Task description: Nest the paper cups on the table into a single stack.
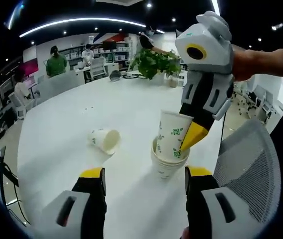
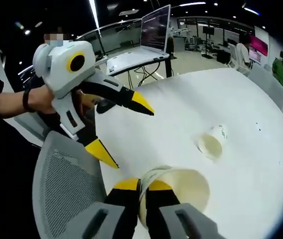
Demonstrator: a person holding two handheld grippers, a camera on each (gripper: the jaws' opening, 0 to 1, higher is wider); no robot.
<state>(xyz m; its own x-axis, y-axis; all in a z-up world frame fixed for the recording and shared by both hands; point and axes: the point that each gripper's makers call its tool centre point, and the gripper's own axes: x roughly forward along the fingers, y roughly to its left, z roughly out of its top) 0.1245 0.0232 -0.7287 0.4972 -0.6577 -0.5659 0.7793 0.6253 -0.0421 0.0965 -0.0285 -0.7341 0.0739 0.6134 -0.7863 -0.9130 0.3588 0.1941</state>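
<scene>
One cup (image 1: 173,135) pinched at its rim by the right gripper (image 2: 143,187), fingers narrow, tilted into the stack (image 1: 165,164) on the worktop (image 1: 71,109). Left gripper (image 1: 143,181) nearer the fallen cup (image 1: 105,140), fingers wide and empty, cup's long axis sideways, mouth facing them

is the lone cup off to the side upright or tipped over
Tipped over: the lone cup lies on its side on the table, open mouth showing.
</scene>
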